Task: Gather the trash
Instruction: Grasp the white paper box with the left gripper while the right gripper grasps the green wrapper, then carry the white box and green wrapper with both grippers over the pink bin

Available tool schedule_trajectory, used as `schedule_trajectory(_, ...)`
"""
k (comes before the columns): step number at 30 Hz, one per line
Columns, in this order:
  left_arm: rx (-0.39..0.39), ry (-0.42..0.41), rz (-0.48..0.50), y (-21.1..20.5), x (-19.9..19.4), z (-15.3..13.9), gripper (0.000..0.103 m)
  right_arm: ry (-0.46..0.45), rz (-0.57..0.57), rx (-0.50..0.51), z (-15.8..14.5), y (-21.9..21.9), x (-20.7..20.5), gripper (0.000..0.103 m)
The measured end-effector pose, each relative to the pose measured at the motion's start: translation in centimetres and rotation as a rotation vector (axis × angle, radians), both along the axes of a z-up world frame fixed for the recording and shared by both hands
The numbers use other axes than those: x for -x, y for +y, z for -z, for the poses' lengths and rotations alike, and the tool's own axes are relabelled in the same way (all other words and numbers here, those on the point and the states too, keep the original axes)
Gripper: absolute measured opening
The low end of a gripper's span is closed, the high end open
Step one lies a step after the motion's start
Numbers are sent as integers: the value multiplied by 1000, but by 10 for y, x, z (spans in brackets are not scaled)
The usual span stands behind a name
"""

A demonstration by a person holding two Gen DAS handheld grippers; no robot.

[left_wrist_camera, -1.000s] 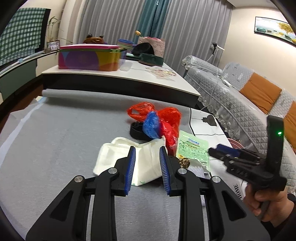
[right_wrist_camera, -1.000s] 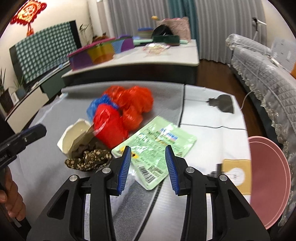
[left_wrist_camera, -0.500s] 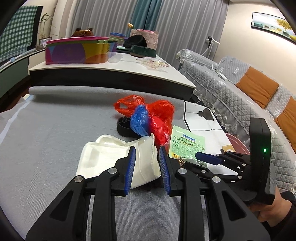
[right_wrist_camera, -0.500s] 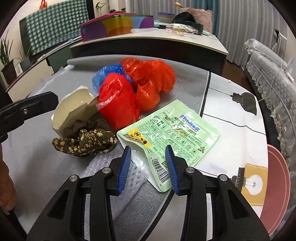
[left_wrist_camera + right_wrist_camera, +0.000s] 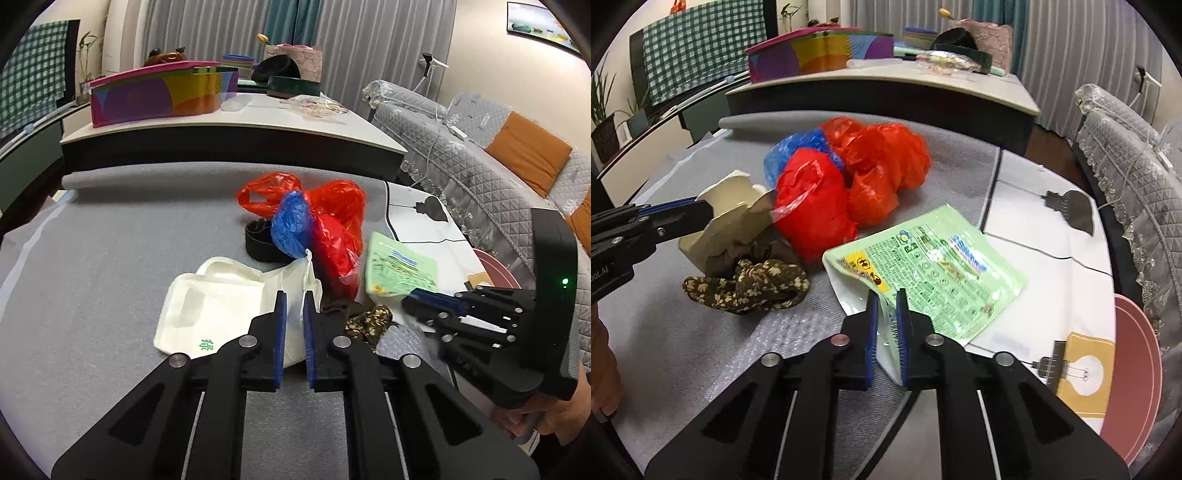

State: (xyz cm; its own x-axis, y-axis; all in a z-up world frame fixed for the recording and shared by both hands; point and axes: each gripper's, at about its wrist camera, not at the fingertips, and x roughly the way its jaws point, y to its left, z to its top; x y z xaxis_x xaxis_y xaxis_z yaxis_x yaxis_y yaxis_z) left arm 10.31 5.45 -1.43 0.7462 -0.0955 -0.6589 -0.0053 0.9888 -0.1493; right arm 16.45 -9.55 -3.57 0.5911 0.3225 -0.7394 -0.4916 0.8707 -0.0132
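Two tongs are mine, and both are closing on something. My left gripper (image 5: 293, 306) has its jaws narrowing onto the raised edge of the cream cloth bag (image 5: 221, 302), whose fabric stands between the blue pads. My right gripper (image 5: 886, 314) is closing on the near white corner of the green pouch (image 5: 934, 266), which lifts off the surface there.

Taking the red plastic bags (image 5: 849, 173) as the landmark: the cloth bag lies just in front of them on the left, its open mouth touching them; the green pouch lies just to their right front; a blue plastic bag (image 5: 790, 151) is bundled against their far left side; a brown floral cloth (image 5: 750, 284) lies in front of them, on the grey mat (image 5: 110, 240).
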Motion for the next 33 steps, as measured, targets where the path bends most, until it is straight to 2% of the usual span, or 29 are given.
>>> schedule_trajectory(8,-9,-14,-34,9,3,-6,5,-52,48,-38,-18,-15,3,4)
schedule_trajectory(17,-23,-73,-59,11,17,-22,2,-107,94,-94,-42,-36,15,2)
schedule_trajectory(33,-32,-165,-64,-4,39,-49,1,-168,159,-188,-75,-79,40,2)
